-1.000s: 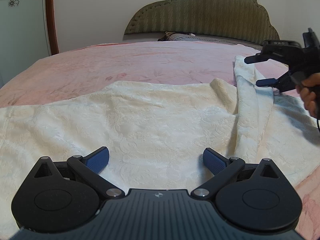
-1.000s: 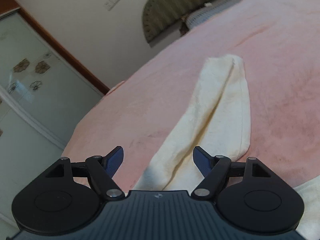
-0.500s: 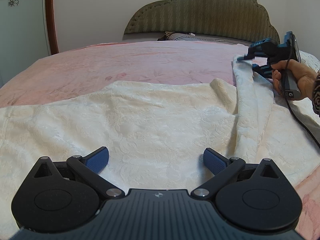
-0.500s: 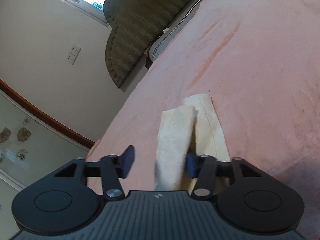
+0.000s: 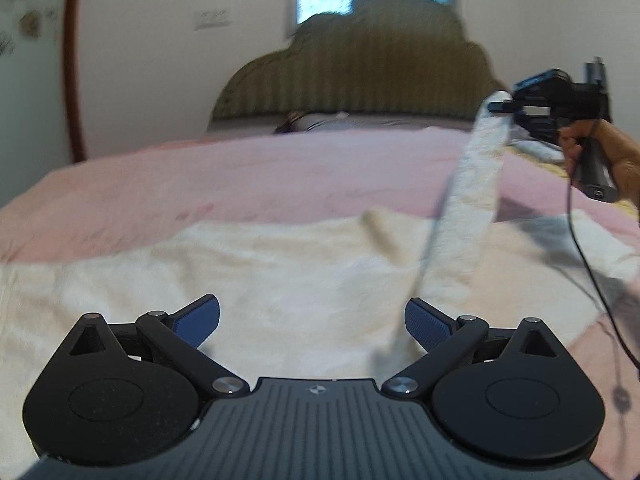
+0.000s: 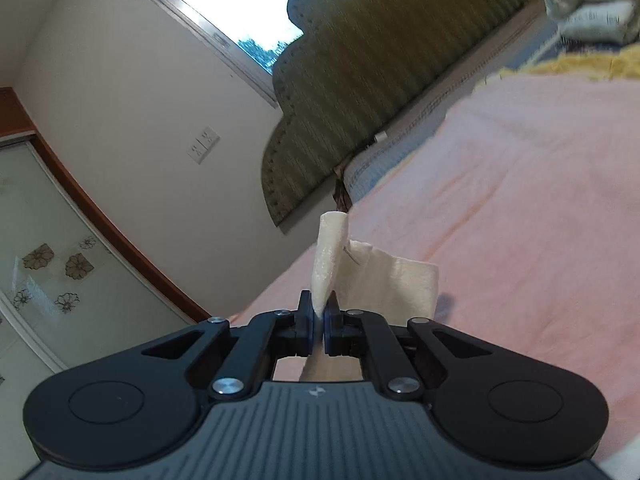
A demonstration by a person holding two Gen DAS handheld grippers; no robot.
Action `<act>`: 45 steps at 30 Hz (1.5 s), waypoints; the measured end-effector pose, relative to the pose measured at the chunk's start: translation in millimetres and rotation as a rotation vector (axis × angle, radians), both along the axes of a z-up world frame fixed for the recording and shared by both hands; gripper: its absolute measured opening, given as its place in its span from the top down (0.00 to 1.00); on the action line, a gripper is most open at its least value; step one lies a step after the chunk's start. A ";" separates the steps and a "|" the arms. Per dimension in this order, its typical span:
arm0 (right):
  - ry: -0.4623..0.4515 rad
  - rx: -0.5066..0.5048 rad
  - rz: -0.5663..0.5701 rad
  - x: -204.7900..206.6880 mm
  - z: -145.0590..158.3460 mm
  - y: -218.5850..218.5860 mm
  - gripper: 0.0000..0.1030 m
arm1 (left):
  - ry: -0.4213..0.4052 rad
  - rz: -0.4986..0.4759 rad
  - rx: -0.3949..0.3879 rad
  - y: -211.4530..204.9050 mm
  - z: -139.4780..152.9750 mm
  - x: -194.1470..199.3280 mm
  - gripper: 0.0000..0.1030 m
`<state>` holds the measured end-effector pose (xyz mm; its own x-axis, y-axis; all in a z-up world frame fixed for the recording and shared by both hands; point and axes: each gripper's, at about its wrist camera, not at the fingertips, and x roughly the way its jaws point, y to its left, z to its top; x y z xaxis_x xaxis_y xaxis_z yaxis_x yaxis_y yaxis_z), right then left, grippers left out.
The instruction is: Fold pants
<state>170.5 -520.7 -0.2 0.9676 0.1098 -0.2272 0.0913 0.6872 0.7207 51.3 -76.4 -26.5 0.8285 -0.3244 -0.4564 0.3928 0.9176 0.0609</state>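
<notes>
The cream textured fabric pants [image 5: 280, 276] are lying spread across the pink blanket-covered bed [image 5: 248, 176], one leg rising off it at the far right. The right gripper [image 6: 319, 320] is pinching that leg's hem, its fingers [image 6: 306, 322] pressing nearly together on the cloth and holding it above the bed. The left gripper [image 5: 312, 320] is hovering over the near part of the pants, its blue-padded fingers [image 5: 200, 318] standing wide apart and gripping nothing. An olive padded headboard [image 5: 360, 76] is standing at the far end.

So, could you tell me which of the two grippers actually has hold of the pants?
The right gripper: its jaws are shut on a pants leg end, lifted off the bed. The left gripper is open, holding nothing.
</notes>
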 end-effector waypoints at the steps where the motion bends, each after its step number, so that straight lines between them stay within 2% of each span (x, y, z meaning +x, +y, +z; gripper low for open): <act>1: -0.015 -0.006 -0.005 -12.2 6.1 -2.4 0.95 | -0.030 -0.042 0.016 -8.3 4.1 -7.1 0.02; 4: -0.056 -0.008 -0.027 -40.2 18.0 -5.9 0.95 | -0.112 -0.157 0.129 -38.3 6.2 -25.2 0.02; 7: -0.081 0.009 -0.059 -72.3 23.8 -11.2 0.95 | -0.169 -0.181 0.284 -69.7 -7.3 -31.5 0.17; 8: -0.085 0.018 -0.065 -81.4 24.0 -13.2 0.95 | -0.161 -0.182 0.311 -76.8 -11.4 -30.3 0.27; 9: -0.087 0.028 -0.073 -88.5 23.0 -15.8 0.95 | -0.142 -0.186 0.321 -82.1 -14.7 -27.8 0.41; 10: -0.086 0.030 -0.081 -94.7 22.9 -17.7 0.95 | -0.106 -0.186 0.320 -86.1 -18.0 -22.7 0.50; 12: -0.076 0.029 -0.093 -105.6 19.5 -21.8 0.95 | -0.032 -0.186 0.287 -89.2 -20.9 -13.9 0.80; 15: -0.050 0.034 -0.104 -119.8 11.0 -27.5 0.95 | 0.017 -0.197 0.234 -86.3 -23.1 -6.0 0.90; 18: -0.009 0.043 -0.107 -125.0 1.1 -32.9 0.95 | -0.020 -0.186 0.229 -82.2 -19.6 -10.1 0.91; 20: -0.002 0.044 -0.113 -125.6 -0.9 -35.2 0.95 | -0.044 -0.163 0.198 -75.8 -9.0 -8.3 0.91; 23: -0.084 0.026 -0.103 -136.6 7.9 -33.9 0.95 | -0.071 -0.152 0.139 -65.8 8.1 -8.8 0.91; 24: -0.117 0.014 -0.095 -143.8 11.9 -33.2 0.95 | -0.075 -0.163 0.139 -64.7 10.1 -10.9 0.91; 26: -0.123 -0.039 -0.101 -157.9 15.8 -31.0 0.95 | -0.068 -0.195 0.161 -66.1 6.7 -15.7 0.91; 30: 0.034 -0.043 -0.144 -178.3 -15.3 -36.1 0.95 | -0.008 -0.260 0.244 -75.9 -21.7 -23.2 0.91; 33: 0.136 0.018 -0.182 -191.6 -51.7 -38.0 0.94 | -0.043 -0.277 0.305 -78.7 -32.4 -31.3 0.91; 35: 0.155 0.050 -0.204 -202.0 -67.2 -36.5 0.94 | -0.049 -0.286 0.303 -76.6 -30.1 -32.3 0.91; 38: 0.148 0.070 -0.227 -215.2 -73.8 -33.2 0.94 | -0.038 -0.291 0.287 -72.4 -26.6 -30.4 0.91; 45: 0.202 0.017 -0.230 -225.3 -73.9 -27.3 0.94 | -0.048 -0.307 0.323 -72.7 -29.8 -36.8 0.91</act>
